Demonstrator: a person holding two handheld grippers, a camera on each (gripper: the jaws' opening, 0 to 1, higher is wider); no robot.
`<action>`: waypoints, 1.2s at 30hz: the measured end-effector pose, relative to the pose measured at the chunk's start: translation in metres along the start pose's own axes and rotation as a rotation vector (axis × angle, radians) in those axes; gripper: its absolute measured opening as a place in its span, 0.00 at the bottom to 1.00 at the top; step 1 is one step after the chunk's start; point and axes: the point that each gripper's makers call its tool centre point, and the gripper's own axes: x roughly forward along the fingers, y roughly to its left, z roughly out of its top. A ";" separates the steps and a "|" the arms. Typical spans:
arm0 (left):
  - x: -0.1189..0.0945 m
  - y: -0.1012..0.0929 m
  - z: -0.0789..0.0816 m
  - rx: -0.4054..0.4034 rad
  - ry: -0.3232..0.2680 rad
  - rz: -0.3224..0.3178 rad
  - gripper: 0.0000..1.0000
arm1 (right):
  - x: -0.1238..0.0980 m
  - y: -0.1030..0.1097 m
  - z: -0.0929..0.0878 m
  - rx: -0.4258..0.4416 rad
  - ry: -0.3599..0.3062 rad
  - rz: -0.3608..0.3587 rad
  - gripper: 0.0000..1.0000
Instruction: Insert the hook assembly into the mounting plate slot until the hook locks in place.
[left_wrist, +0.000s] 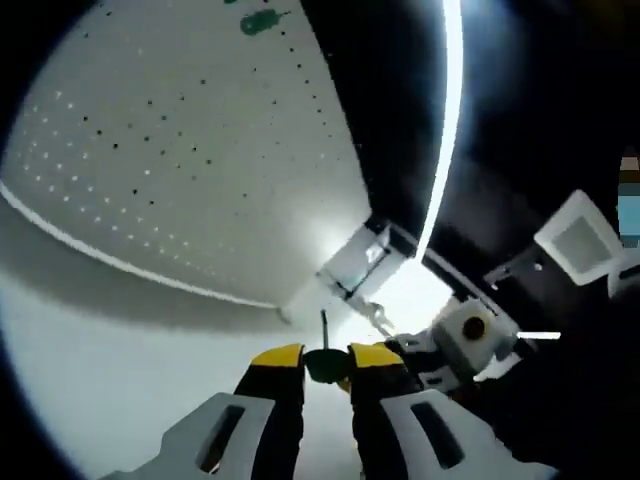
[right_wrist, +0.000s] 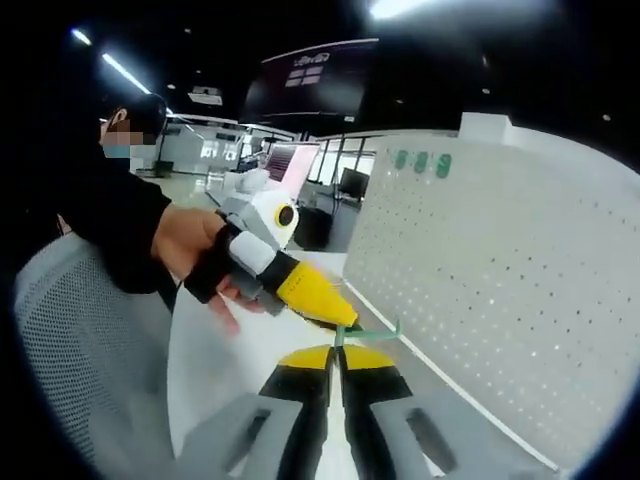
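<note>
The white perforated mounting plate (left_wrist: 180, 150) stands upright on the table; in the right gripper view it rises at the right (right_wrist: 500, 260). A small dark-green hook assembly (left_wrist: 322, 362) sits between the yellow tips of my left gripper (left_wrist: 325, 355), which is shut on it, with a thin stem pointing up. In the right gripper view the green hook (right_wrist: 385, 328) is a thin wire reaching toward the plate. My right gripper (right_wrist: 340, 358) is shut on its lower end. The left gripper (right_wrist: 325, 305) meets it from the left. The right gripper (left_wrist: 395, 335) comes in from the right.
A hand (right_wrist: 190, 240) in a dark sleeve holds the left gripper. A mesh chair back (right_wrist: 70, 340) is at the left. The white tabletop (left_wrist: 120, 380) runs along the plate's foot. A metal bracket (left_wrist: 360, 258) sits at the plate's edge.
</note>
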 end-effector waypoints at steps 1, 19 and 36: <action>0.002 -0.001 0.001 0.094 0.012 0.012 0.16 | 0.000 0.000 -0.001 0.002 0.004 0.001 0.01; 0.001 -0.008 -0.013 0.460 0.158 0.050 0.16 | -0.004 0.003 -0.012 0.064 0.052 0.035 0.07; 0.004 -0.035 -0.045 0.481 0.278 -0.111 0.16 | -0.057 0.003 -0.025 0.127 0.067 0.182 0.07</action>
